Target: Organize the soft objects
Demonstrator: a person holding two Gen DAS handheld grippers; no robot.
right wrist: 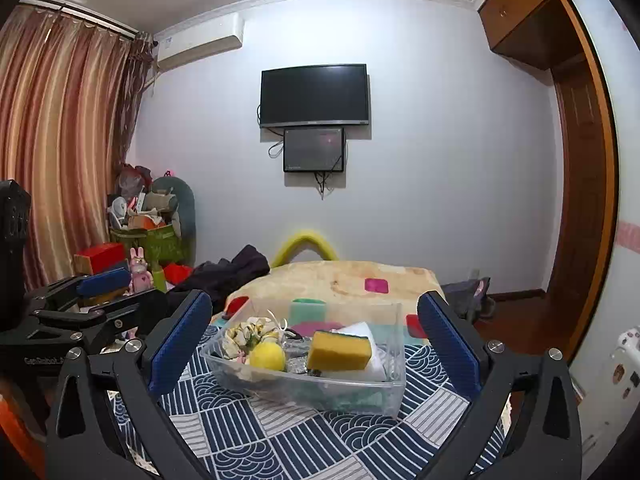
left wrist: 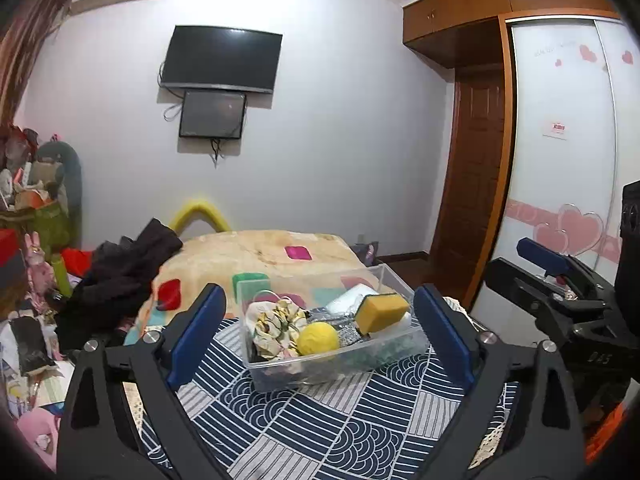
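Observation:
A clear plastic bin (left wrist: 280, 374) (right wrist: 360, 394) stands on a blue patterned cloth (left wrist: 320, 432) (right wrist: 280, 440). Inside lie a yellow sponge (left wrist: 380, 312) (right wrist: 340, 351), a yellow ball (left wrist: 318, 339) (right wrist: 267, 356), a floral fabric piece (left wrist: 272, 326) (right wrist: 248, 334) and a white foam block (left wrist: 352, 298) (right wrist: 360, 330). My left gripper (left wrist: 320, 344) is open and empty, just in front of the bin. My right gripper (right wrist: 316, 348) is open and empty, also in front of the bin. Each gripper shows in the other's view, the right one (left wrist: 560, 280) and the left one (right wrist: 92, 300).
Behind the table is a bed with a beige patterned blanket (left wrist: 260, 252) (right wrist: 340, 276) and dark clothes (left wrist: 120, 280) (right wrist: 228, 272). Toys and boxes are piled at the left (left wrist: 32, 208) (right wrist: 148, 220). A wardrobe (left wrist: 560, 140) and door stand at the right.

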